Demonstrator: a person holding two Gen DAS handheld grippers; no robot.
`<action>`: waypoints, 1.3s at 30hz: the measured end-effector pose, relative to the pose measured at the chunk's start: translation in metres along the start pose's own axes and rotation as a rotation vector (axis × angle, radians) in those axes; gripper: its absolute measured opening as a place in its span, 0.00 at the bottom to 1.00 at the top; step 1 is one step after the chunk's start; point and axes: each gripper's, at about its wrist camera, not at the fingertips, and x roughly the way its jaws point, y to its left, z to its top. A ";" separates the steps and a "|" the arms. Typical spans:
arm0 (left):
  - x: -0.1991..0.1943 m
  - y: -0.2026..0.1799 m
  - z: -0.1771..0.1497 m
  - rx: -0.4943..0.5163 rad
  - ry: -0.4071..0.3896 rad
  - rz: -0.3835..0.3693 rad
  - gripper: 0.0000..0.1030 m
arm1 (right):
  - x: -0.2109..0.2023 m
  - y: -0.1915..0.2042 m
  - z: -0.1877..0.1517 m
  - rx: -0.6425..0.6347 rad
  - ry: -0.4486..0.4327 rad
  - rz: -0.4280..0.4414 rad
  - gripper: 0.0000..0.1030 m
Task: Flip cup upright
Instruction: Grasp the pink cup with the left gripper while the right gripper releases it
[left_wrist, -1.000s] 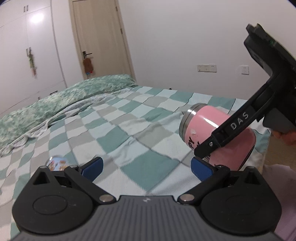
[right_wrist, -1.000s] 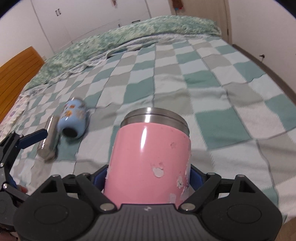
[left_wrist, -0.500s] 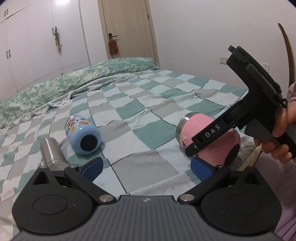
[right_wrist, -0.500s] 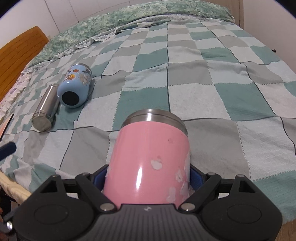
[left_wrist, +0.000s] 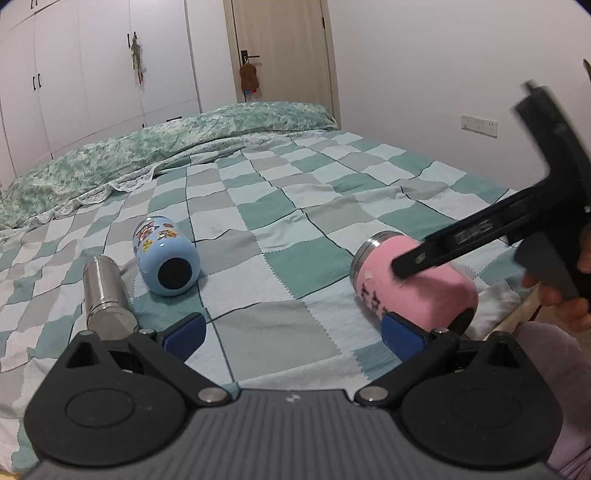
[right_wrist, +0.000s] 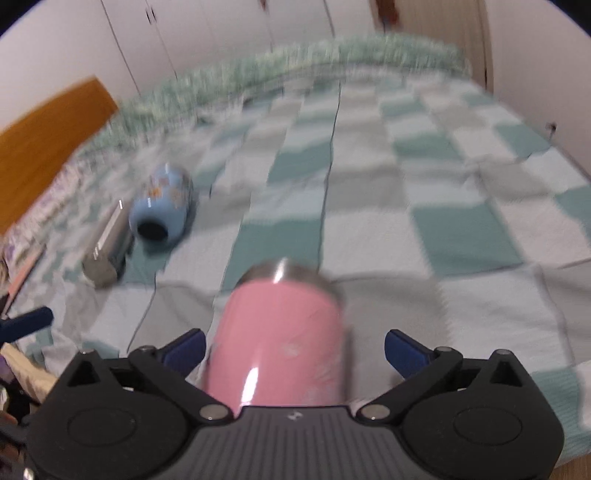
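The right gripper (right_wrist: 293, 349) has let go. Half a second ago its blue pads were pressed against the sides of the pink cup (right_wrist: 280, 339); now the jaws stand wide, with a clear gap on the right side between pad and cup, and the cup sits loose between them. The right wrist view is smeared with motion, so the gripper is likely mid-move, and I cannot tell whether the left pad still brushes the cup.

From the left wrist view the pink cup (left_wrist: 413, 282) lies on its side on the checked bedspread (left_wrist: 295, 229), near the foot edge of the bed, its steel rim pointing toward the blue cup (left_wrist: 166, 264). The right gripper's dark finger crosses above its body. So the cup has been set down or released lying flat, not standing: the flip is not done, and judging from this the release looks like a regrasp or a reset rather than a finish.

The blue cup lies on its side too, well apart from the pink cup, its dark opening toward the cameras, and a steel flask (left_wrist: 105, 291) lies just beside the blue cup on the far side from the pink one.

The left gripper (left_wrist: 293, 334) hangs low over the bedspread with jaws wide apart, holding nothing.
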 end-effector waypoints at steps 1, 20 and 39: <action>0.001 -0.004 0.004 0.004 0.004 -0.001 1.00 | -0.006 -0.006 0.000 -0.002 -0.021 0.002 1.00; 0.080 -0.078 0.068 -0.158 0.257 -0.011 1.00 | -0.035 -0.094 -0.026 -0.360 -0.270 -0.040 1.00; 0.151 -0.080 0.072 -0.317 0.556 0.055 0.91 | -0.012 -0.109 -0.029 -0.399 -0.274 0.028 1.00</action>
